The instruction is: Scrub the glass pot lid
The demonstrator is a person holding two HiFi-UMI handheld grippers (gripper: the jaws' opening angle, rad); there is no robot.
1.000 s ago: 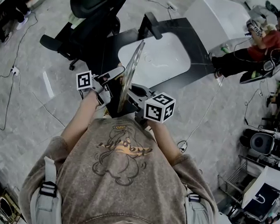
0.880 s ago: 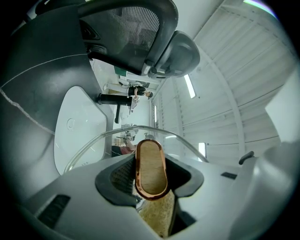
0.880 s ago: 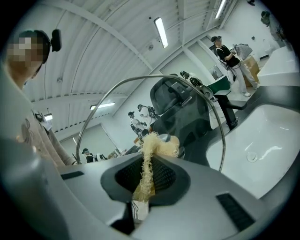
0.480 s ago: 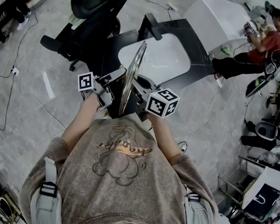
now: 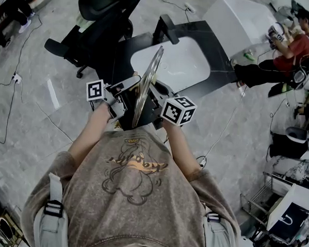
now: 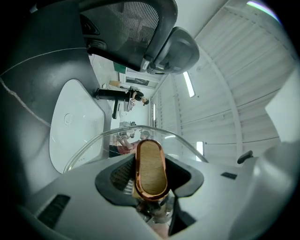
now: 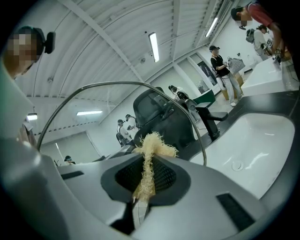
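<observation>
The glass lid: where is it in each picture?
Head view: glass lid on edge, dead centre.
Left gripper view: lower middle, its knob gripped between the jaws, glass curving behind.
Right gripper view: glass lid left and middle, rim arching over the straw-coloured scrubber.
Shared landmark: white sink, upper right of the lid in the head view, left in the left gripper view, right in the right gripper view.

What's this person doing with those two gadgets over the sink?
A person is cleaning a glass lid over a white sink. The left gripper is clamped on the lid's handle and holds the lid on edge. The right gripper pinches a straw-coloured scrubber close to the glass. Whether it touches the glass can't be told.
</observation>
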